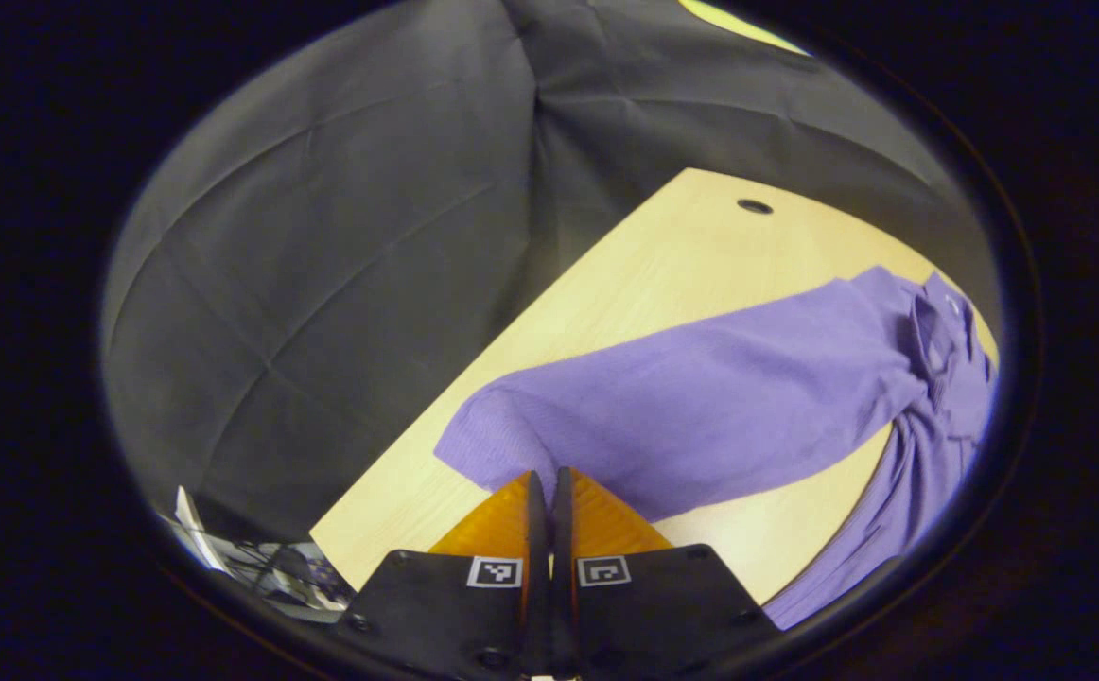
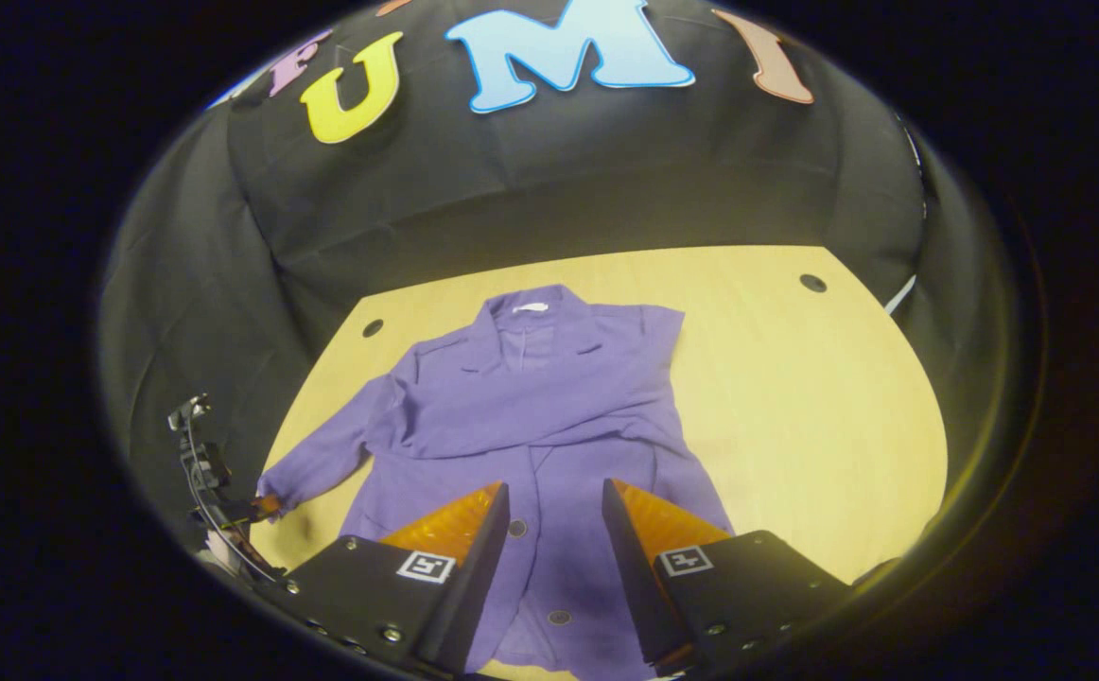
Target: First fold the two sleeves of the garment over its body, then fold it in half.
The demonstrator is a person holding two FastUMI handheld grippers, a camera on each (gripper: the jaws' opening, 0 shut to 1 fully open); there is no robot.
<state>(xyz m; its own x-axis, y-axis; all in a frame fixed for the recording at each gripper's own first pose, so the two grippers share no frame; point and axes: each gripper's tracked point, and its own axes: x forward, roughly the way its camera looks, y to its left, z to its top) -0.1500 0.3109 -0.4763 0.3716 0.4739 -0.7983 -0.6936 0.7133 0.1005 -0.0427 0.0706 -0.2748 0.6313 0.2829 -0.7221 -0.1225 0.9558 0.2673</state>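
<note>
A pale wood tabletop stands inside a booth walled with black cloth, and on it lies the one purple garment, collar toward the wall, front up, buttons down the middle. One sleeve already lies folded across its chest; the other sleeve stretches out flat over the tabletop toward the edge, its cuff right at the tips of the left hand-held gripper, whose fingers are pressed together; whether they pinch cloth between them I cannot tell, as the cuff edge meets them just where they close. The right hand-held gripper hangs over the lower front of the garment with its fingers wide apart, holding nothing. The likely trouble: if the left grip has caught little or no cloth, the cuff would slip free partway over; a pull along the tabletop instead of a lift could drag the body askew and undo the folded sleeve, since nothing pins it. Counted: one garment, two sleeves, two grippers, three tabletop holes, three buttons in sight, and some cables and gear off the near corner
</note>
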